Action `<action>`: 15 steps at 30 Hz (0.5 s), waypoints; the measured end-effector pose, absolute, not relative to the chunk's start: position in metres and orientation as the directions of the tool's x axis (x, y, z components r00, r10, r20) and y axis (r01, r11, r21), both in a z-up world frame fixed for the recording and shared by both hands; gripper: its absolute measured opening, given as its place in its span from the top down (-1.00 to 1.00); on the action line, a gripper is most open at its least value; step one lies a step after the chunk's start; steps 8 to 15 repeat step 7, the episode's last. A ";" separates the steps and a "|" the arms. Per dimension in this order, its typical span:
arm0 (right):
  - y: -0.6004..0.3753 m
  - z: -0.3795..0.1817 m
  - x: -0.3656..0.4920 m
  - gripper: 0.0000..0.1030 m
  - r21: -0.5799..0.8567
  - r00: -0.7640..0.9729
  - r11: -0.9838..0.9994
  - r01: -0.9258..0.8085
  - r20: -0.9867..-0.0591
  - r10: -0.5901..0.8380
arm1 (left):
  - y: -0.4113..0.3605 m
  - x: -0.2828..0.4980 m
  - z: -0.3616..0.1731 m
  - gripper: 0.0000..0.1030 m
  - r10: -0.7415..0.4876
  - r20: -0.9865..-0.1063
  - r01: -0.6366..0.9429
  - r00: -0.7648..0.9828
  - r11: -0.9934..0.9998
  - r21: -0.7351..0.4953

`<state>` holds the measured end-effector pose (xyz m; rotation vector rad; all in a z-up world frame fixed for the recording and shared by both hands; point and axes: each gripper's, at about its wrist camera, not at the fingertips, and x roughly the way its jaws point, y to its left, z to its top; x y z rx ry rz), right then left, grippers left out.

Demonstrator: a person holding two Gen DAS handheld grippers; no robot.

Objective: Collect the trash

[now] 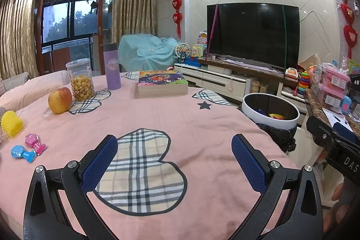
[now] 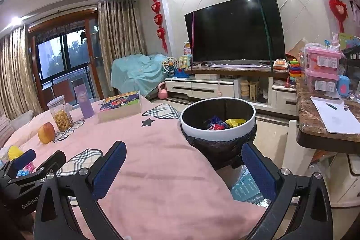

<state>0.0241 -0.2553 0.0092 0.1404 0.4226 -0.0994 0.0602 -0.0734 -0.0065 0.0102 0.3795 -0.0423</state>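
Hovering low over the pink-clothed desk (image 1: pixel 180 118), the left tongs (image 1: pixel 174 153) stand wide apart with nothing between their blue pads, a plaid heart patch on the cloth showing in the gap. The right tongs (image 2: pixel 184 163) are likewise spread and empty, reaching past the desk's right edge toward the trash bin (image 2: pixel 217 125), which sits just beside the desk at centre right of the right wrist view. The bin has a white rim and a black liner bag; inside lie wrappers (image 2: pixel 225 124) in blue, red and yellow. In the left wrist view the same bin (image 1: pixel 270 115) appears at right of centre.

At the left of that view the desk carries an apple (image 1: pixel 59 100), a clear jar of yellow snacks (image 1: pixel 80 82), a purple bottle (image 1: pixel 111 66), a stack of books (image 1: pixel 162 84), a yellow ridged cup (image 1: pixel 11 124), and two small toys, pink (image 1: pixel 34 143) and blue (image 1: pixel 22 153), lying just beside each other.
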 end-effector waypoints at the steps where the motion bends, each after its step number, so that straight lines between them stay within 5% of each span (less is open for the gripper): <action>1: -0.255 0.009 0.024 -1.00 0.116 0.907 0.985 0.125 -0.416 -0.066 | -0.073 0.060 -0.007 -1.00 -0.041 -0.371 0.045 0.928 0.999 0.002; 15: -0.256 0.008 0.029 -1.00 0.126 0.901 0.985 0.119 -0.431 -0.054 | -0.072 0.062 -0.007 -1.00 -0.047 -0.374 0.048 0.926 0.999 -0.006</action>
